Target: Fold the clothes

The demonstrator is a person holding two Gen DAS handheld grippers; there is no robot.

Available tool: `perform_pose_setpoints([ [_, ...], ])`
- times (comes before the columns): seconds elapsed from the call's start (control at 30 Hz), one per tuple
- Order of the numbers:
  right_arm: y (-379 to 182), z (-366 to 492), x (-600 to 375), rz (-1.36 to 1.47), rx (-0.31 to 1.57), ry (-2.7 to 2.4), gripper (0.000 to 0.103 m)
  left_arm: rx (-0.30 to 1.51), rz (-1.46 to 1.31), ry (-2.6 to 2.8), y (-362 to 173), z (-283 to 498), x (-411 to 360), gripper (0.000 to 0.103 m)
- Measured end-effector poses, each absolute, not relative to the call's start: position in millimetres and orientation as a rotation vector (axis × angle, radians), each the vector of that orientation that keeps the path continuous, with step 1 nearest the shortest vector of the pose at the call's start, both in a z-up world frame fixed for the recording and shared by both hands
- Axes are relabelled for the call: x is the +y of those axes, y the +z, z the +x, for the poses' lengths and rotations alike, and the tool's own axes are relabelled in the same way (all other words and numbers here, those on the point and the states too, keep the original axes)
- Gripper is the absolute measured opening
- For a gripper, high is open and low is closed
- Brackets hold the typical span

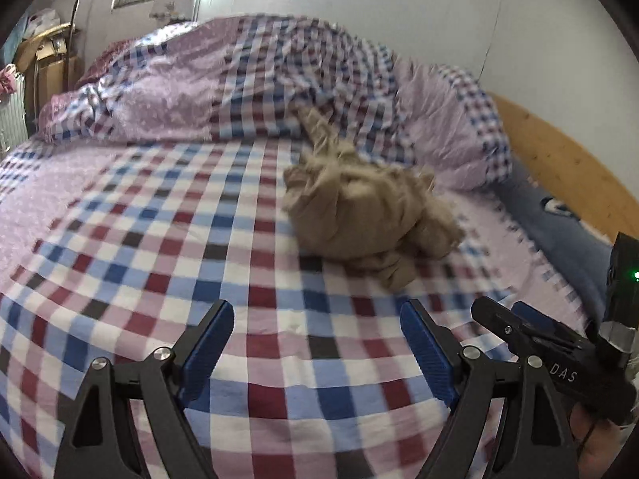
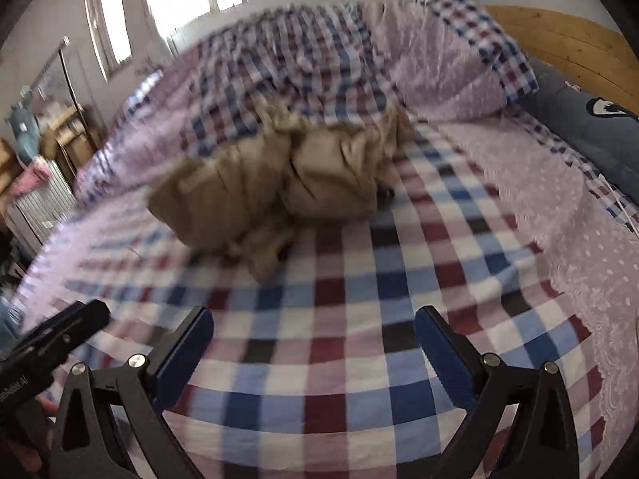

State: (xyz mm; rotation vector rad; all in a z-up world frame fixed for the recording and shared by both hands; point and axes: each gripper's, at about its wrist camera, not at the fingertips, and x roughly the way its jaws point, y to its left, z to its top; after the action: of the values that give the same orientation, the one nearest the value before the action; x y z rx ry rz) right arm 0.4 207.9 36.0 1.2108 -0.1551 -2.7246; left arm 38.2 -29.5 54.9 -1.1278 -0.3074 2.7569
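A crumpled tan garment (image 1: 359,207) lies in a heap on the checked bedsheet (image 1: 159,247), with one strip of it running up toward the duvet. In the right wrist view the same tan garment (image 2: 279,183) sits ahead and a little left, blurred. My left gripper (image 1: 317,331) is open over the sheet, short of the heap, nothing between its blue pads. My right gripper (image 2: 313,339) is open too, wide and empty, also short of the garment. The other gripper (image 1: 531,343) shows at the left view's right edge.
A rumpled checked and lilac duvet (image 1: 239,72) is piled at the back of the bed. A lilac pillow (image 1: 451,119) and a blue cushion (image 2: 591,127) lie by the wooden headboard (image 1: 559,159). A radiator (image 2: 40,207) and shelves stand at the left.
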Motion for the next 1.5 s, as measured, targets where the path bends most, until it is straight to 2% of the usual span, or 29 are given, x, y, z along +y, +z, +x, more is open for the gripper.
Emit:
perform_pose_setpoints([
  [0.3,1,-18,196,1.340,0.017,-2.683,0.103,-0.303,-1.260,2.757,11,17,-33,0.088],
  [0.6,-8,-23,194,1.352,0.040,-2.691,0.103,-0.183,-1.301,2.774,0,9,-19,0.088],
  [0.73,-9,-24,194,1.345,0.031,-2.696,0.103,-0.105,-1.323,2.768,-3,6,-12,0.094],
  [0.83,-10,-22,193,1.342,0.048,-2.706,0.103,-0.071,-1.337,2.768,-4,5,-9,0.095],
  [1.5,-10,-21,192,1.342,0.073,-2.707,0.103,-0.007,-1.373,2.760,-8,-1,-7,0.099],
])
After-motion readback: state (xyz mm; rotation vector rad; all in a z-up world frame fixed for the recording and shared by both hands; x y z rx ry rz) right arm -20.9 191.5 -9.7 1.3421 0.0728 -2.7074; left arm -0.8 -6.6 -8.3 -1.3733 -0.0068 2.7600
